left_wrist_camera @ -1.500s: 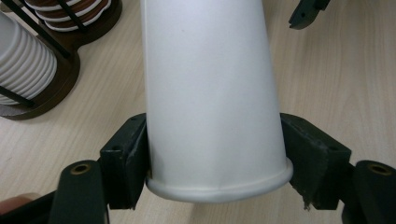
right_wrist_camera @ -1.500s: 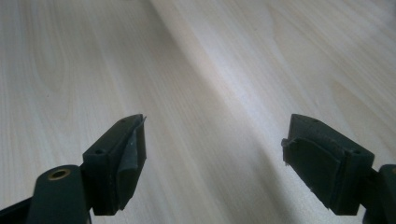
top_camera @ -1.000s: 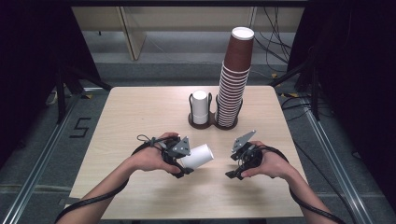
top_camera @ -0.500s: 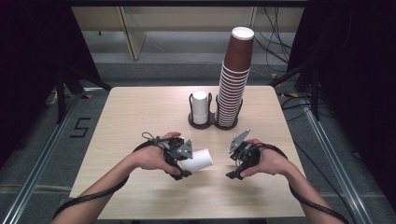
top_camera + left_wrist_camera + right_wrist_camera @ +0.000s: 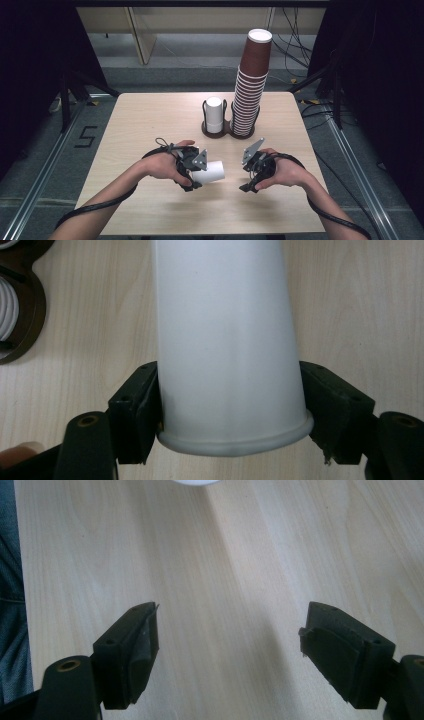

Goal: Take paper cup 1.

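The left tool (image 5: 196,170) pinches a white paper cup (image 5: 209,172) near its rim, one black jaw pressed on each side of the wall. In the left gripper view the cup (image 5: 225,340) runs away from the jaws, rolled rim nearest the camera, lying sideways just above the bench (image 5: 350,305). From the high view the cup points toward the person's right, into the gap between the two hands.

The right tool (image 5: 252,175) sits near the cup but apart from it, jaws spread with nothing between them; in the right gripper view (image 5: 227,650) bare light wood lies under them, and a sliver of the white cup (image 5: 196,482) shows at the top edge.

Further back, mid-bench, stands a dark two-ring cup holder (image 5: 227,131). Its left ring holds a short upside-down white cup stack (image 5: 214,114); its right ring holds a tall stack of brown paper cups (image 5: 250,85), leaning a little to the right at the top.
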Available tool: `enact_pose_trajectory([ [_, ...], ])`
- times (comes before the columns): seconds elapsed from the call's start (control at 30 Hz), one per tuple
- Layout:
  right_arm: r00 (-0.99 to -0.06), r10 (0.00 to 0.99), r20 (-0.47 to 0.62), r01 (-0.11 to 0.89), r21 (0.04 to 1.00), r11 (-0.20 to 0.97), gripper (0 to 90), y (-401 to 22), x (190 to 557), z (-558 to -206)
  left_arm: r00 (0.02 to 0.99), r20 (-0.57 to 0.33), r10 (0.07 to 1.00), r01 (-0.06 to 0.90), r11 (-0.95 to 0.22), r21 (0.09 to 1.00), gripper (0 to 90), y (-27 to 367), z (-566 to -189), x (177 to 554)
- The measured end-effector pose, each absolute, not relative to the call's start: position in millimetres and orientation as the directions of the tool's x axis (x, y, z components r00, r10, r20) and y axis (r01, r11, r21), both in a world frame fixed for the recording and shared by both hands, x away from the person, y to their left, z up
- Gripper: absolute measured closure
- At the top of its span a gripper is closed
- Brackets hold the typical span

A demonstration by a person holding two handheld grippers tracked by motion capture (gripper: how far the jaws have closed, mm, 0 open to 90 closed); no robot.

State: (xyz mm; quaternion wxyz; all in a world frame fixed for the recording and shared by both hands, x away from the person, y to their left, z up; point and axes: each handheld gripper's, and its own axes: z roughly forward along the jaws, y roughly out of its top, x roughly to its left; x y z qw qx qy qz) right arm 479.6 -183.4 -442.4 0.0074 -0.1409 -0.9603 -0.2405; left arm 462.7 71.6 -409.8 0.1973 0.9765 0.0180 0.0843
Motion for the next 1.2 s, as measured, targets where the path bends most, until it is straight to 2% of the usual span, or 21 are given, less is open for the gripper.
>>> enact_pose_trajectory([
  [0.5,-0.972,0.222,0.079,0.232,0.485,0.843,22.8,-165.1,475.6,-438.8,0.99,0.142,0.005,-0.037,-0.956,0.292,29.4,62.8,-410.1,460.5],
  [1.1,-0.976,0.2,0.086,0.215,0.519,0.827,22.3,-148.0,474.0,-435.8,0.991,0.131,-0.013,-0.052,-0.953,0.298,29.4,54.2,-413.4,458.2],
  [1.2,-0.982,0.174,0.069,0.184,0.531,0.827,22.3,-145.0,475.0,-435.2,0.991,0.132,-0.019,-0.058,-0.952,0.301,29.4,52.1,-413.8,457.8],
])
